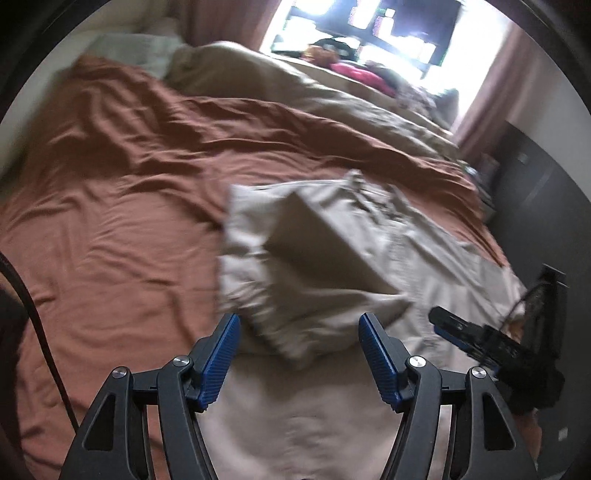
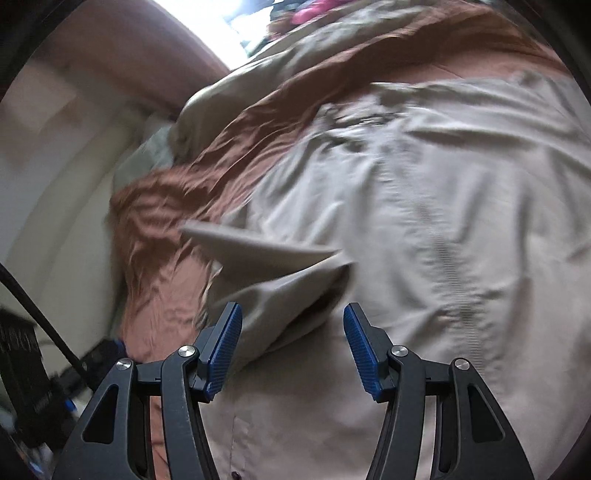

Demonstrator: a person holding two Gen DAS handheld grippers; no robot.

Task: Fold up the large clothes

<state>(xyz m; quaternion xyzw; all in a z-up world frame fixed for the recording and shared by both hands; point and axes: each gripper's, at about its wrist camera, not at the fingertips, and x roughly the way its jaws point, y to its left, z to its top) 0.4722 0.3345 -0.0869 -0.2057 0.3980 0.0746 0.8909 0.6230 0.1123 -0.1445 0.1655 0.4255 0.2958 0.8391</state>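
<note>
Both views motion-blurred. Left wrist view: left gripper (image 1: 298,321) at bottom centre, jaws wide, blue pads (image 1: 218,356) bare, nothing clamped. The beige shirt (image 1: 332,236) lies on the rust-brown bedsheet (image 1: 110,206), filling centre to lower right of frame; a folded flap of it sits raised just above and between the fingertips, its lower edge dipping into the gap, no pad contact visible. More shirt fabric runs under the fingers down to the bottom edge. Right gripper (image 1: 439,319) pokes in from the right edge, lower right, over the shirt; its opening can't be read from this angle. Tan duvet (image 1: 295,92) bunched along the upper centre, bright window (image 1: 369,29) at top. Right wrist view: right gripper (image 2: 292,314) at bottom centre, jaws moderately wide, pads clean, not gripping. Shirt covers centre and right of frame, button placket running down right of centre; a loose sleeve or flap hangs just above the gap, nearer the left finger, touching cannot be told. Bedsheet in a band at centre left.
</note>
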